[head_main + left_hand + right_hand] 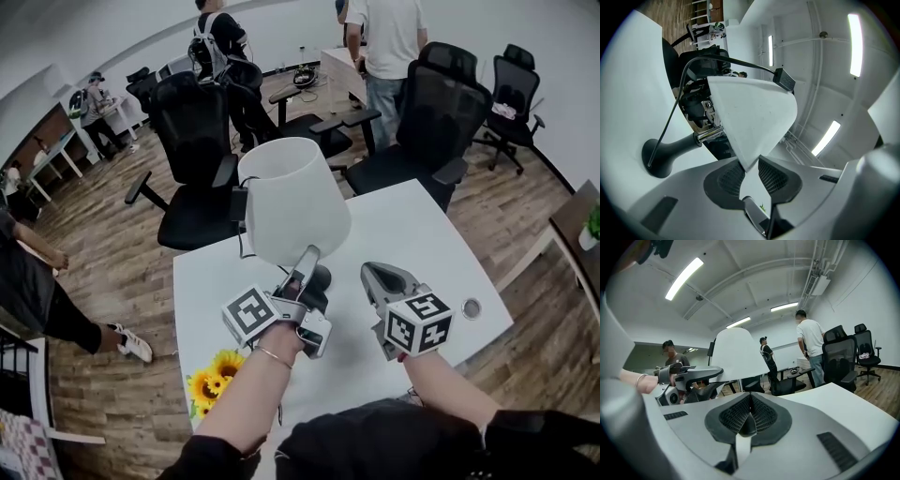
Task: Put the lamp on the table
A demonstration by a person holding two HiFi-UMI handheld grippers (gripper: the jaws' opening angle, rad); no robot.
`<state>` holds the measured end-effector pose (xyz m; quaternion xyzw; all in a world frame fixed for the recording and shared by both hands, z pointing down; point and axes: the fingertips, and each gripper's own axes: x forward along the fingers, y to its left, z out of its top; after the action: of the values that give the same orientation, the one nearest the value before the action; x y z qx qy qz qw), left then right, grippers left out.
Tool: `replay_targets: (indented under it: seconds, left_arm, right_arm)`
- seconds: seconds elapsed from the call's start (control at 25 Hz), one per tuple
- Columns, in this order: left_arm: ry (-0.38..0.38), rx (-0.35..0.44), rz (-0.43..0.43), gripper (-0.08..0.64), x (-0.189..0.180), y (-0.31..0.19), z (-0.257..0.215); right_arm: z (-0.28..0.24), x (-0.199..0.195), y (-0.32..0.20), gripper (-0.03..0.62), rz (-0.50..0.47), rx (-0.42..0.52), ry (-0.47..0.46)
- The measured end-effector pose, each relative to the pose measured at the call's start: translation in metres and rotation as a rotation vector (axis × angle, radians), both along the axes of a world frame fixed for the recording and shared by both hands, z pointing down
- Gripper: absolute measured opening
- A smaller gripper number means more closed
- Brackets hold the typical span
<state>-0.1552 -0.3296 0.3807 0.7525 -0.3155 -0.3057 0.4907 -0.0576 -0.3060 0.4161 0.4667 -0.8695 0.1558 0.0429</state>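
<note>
The lamp has a white cone shade (pixel 292 195) and a black base (pixel 323 279), and it stands on the white table (pixel 427 234). My left gripper (pixel 307 259) reaches in under the shade's lower rim. In the left gripper view the lamp appears sideways, with the base (pixel 661 157), a chrome stem (pixel 710 135) and the shade (pixel 752 117). The rim's near edge sits between the spread pads (pixel 731 177) of my left gripper (pixel 749 174), which do not clamp it. My right gripper (pixel 377 278) (pixel 749 405) is shut and empty, just right of the lamp. From there I see the shade (pixel 736 355).
A black cable with an inline switch (pixel 783 79) runs from the lamp's base. Sunflowers (pixel 214 380) lie at the table's near-left edge, and a round grommet (pixel 472 307) sits at its right. Office chairs (pixel 197 159) (pixel 436 112) and several people stand beyond the table.
</note>
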Motion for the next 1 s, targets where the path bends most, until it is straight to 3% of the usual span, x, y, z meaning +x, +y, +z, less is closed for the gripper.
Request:
replay_targets:
  seconds: [0.48, 1.0]
  left_arm:
    - [0.000, -0.001, -0.109, 0.100, 0.004, -0.007, -0.009]
    - [-0.050, -0.021, -0.214, 0.110, -0.001, -0.010, -0.002]
  right_arm:
    - [-0.011, 0.021, -0.018, 0.015, -0.105, -0.013, 0.006]
    - [-0.024, 0.032, -0.028, 0.015, -0.174, 0.011, -0.006]
